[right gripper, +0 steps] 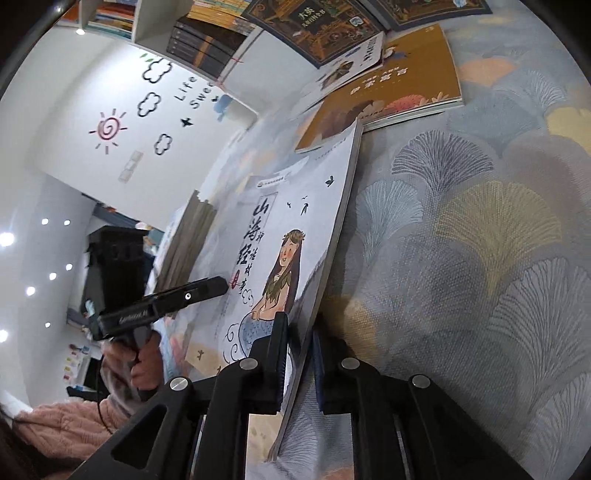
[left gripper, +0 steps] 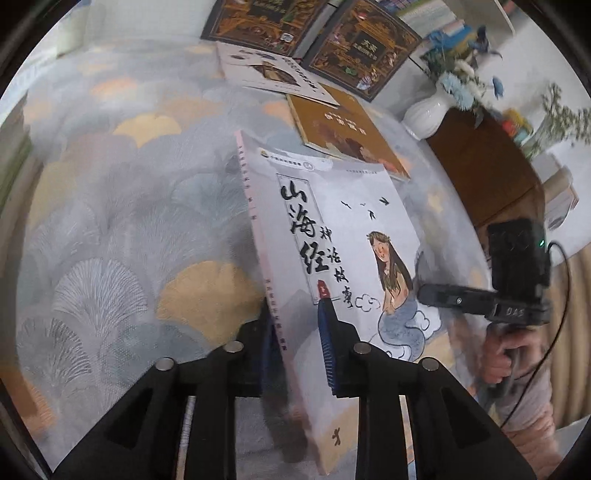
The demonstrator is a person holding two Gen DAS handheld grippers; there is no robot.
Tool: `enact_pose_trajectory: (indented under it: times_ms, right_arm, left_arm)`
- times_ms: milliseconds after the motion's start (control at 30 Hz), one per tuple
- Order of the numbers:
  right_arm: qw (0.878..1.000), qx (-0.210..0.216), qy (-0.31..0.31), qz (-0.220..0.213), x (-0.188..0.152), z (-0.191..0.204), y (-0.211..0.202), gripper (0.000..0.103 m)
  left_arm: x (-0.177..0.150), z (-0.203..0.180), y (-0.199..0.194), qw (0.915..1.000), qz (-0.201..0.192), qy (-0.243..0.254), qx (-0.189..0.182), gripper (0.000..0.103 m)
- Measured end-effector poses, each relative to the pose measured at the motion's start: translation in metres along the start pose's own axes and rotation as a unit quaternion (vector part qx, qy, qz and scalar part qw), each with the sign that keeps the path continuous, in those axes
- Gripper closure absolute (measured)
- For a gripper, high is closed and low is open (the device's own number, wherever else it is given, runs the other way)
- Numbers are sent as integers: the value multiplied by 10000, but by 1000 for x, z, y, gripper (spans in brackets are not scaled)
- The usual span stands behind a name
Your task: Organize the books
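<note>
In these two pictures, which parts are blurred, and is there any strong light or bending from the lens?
Left wrist view: the vase of flowers and the person's hand are smeared, while the white book stays sharp. Right wrist view: bright ceiling lights glare at the left edge. Both views bend straight lines near the rim.

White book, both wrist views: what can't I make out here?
- White book underside: hidden by the book itself in both views.
- Its near corner, left view: behind the left claw.
- Dark books: cut off by the top edge, right view.
- Vase flowers: blurred, left view.
</note>
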State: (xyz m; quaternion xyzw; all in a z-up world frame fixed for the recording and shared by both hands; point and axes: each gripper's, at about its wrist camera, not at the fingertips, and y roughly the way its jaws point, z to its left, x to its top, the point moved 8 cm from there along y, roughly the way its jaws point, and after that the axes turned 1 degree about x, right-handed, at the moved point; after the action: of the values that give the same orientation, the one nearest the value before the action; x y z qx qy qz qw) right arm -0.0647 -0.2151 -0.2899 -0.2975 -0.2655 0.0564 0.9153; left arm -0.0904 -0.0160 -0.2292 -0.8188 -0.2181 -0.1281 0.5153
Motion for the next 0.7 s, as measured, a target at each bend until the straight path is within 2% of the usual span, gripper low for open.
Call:
enact_pose_trajectory:
  times_ms: [200,300,467,600,700]
  right_arm:
    - [9977,-608,-285,51,-1,12,3,89]
    - [9956,-857,-377,90,-3,17,5,88]
    - [9921,-1108,-578,77,-8,31,6,88]
    - [9881,-1266,-863,92,-10,49,6,88]
    - [9872,-1299,-929,-6,-9,59,8,88]
  left_arm:
    - [5,6,-1,9993,134,-267,-228,79]
    - [3,5,-2,9996,144,-148,-173,79]
    - [0,-2,-5,9999,150,34,0,78]
    - [1,-9,-15,9998,108,94,-146,78]
    - [3,-11,-26,9997,-23,206,-93,78]
